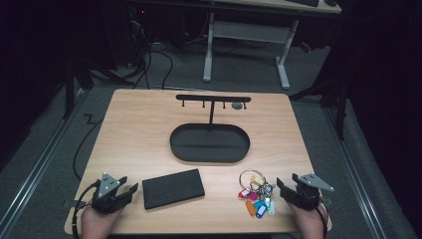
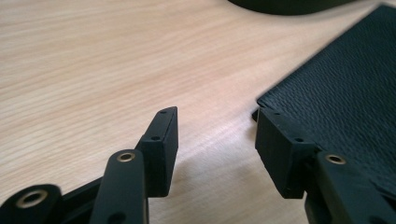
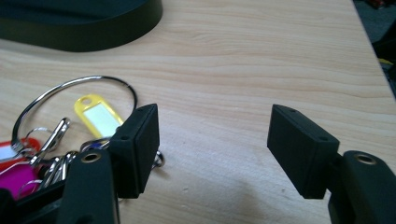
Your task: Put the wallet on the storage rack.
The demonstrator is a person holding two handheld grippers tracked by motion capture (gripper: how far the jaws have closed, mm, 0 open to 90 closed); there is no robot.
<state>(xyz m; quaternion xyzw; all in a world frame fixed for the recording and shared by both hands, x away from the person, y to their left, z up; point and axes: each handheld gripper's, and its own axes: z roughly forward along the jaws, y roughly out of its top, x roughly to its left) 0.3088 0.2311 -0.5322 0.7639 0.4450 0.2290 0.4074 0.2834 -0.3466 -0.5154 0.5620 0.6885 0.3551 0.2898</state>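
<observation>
Desk [image 1: 149,129] carries centre tray [image 1: 209,143]; wallet [image 1: 173,188] beside released left gripper [image 1: 130,190], keys [image 1: 256,191] beside released right gripper [image 1: 281,186].

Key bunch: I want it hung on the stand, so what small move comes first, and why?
Probably ease the right gripper left onto the big ring and close. Its jaws stand open beside the key bunch, holding nothing; the stand waits across the table.

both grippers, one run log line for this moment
left gripper: open, beside wallet | right gripper: open, beside key bunch | tray: empty
</observation>
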